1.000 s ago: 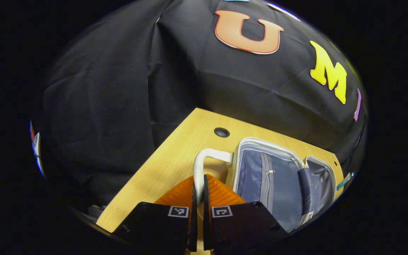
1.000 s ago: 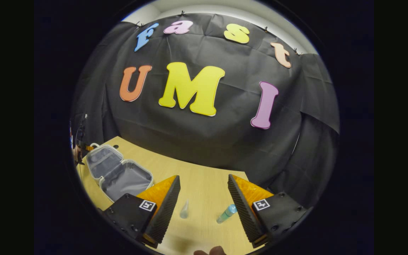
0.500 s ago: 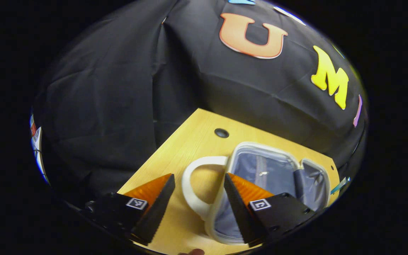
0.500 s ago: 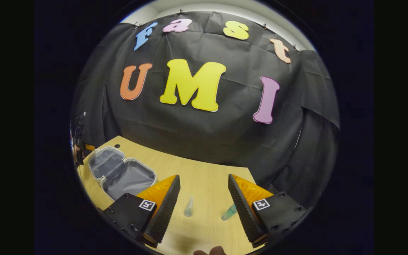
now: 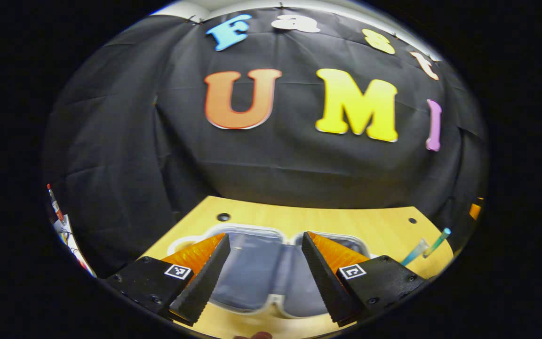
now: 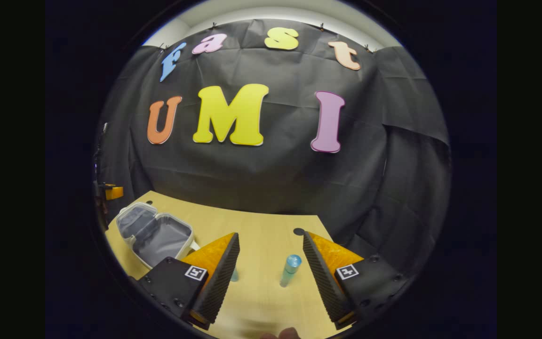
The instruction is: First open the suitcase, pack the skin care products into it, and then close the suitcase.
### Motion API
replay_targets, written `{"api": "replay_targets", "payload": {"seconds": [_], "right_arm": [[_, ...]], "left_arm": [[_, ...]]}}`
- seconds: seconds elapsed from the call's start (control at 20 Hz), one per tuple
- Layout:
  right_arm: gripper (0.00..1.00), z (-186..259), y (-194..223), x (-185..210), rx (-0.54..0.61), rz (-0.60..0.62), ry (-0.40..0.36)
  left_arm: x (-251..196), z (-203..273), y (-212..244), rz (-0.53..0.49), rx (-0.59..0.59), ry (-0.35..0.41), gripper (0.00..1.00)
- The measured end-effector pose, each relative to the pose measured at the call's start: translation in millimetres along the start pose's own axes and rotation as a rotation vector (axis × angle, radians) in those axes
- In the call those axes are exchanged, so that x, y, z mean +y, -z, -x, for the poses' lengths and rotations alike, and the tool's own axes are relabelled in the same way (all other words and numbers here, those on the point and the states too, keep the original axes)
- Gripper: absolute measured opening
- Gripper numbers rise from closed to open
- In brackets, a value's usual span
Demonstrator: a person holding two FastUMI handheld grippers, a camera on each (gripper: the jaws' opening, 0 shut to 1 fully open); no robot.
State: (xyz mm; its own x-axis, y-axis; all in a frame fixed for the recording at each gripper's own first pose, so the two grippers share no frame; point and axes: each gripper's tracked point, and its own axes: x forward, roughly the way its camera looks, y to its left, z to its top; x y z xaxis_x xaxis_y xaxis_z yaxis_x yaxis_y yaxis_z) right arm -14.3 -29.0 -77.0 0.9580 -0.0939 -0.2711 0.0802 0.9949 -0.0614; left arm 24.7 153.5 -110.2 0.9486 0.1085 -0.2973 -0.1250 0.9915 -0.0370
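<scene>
The small suitcase (image 5: 252, 268) lies open and flat on the wooden table, with a white rim, a grey lining and its white handle (image 5: 177, 245) at the left. My left gripper (image 5: 265, 238) hovers open above its near side and holds nothing. Two skin care tubes (image 5: 424, 247) lie on the table off to the right. In the right gripper view, a tube with a blue cap (image 6: 290, 269) lies between the open fingers of my right gripper (image 6: 271, 235). A second clear tube (image 6: 235, 275) peeks out beside one finger. The suitcase (image 6: 153, 233) sits far left.
The wooden table (image 6: 261, 226) has small round holes (image 5: 223, 217) near its back edge, which meets the black cloth wall. Part of the other gripper (image 6: 111, 192) shows at the far left of the right gripper view. A fingertip (image 6: 285, 334) shows at the bottom edge.
My left gripper let go of the suitcase handle, opened, and swung round to face the open suitcase. My right gripper turned so the blue-capped tube now lies between its fingers.
</scene>
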Motion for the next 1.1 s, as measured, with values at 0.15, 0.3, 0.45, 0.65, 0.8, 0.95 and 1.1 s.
{"api": "replay_targets", "payload": {"seconds": [0.15, 0.3, 0.45, 0.65, 0.8, 0.95, 1.1], "right_arm": [[0.81, 2, 21, -32, 0.031, -0.007, 0.013], [0.81, 3, 48, -60, 0.082, -0.007, 0.010], [0.80, 4, 70, -85, 0.140, -0.005, -0.004], [0.81, 2, 91, -116, 0.190, 0.007, -0.004], [0.81, -3, 104, -133, 0.237, 0.013, -0.005], [0.81, -7, 115, -148, 0.262, 0.023, 0.001], [0.81, -15, 125, -156, 0.290, 0.012, 0.007]], "left_arm": [[-91, 11, 12, -0.011, -0.017, 0.105, 0.98], [-182, 17, 47, -0.060, 0.046, 0.230, 0.98], [-256, 13, 84, -0.099, 0.092, 0.314, 0.98], [-318, -8, 132, -0.138, 0.143, 0.355, 0.99], [-338, -30, 167, -0.156, 0.187, 0.336, 0.98], [-338, -54, 195, -0.159, 0.229, 0.283, 0.99], [-338, -76, 214, -0.160, 0.262, 0.256, 0.98]]}}
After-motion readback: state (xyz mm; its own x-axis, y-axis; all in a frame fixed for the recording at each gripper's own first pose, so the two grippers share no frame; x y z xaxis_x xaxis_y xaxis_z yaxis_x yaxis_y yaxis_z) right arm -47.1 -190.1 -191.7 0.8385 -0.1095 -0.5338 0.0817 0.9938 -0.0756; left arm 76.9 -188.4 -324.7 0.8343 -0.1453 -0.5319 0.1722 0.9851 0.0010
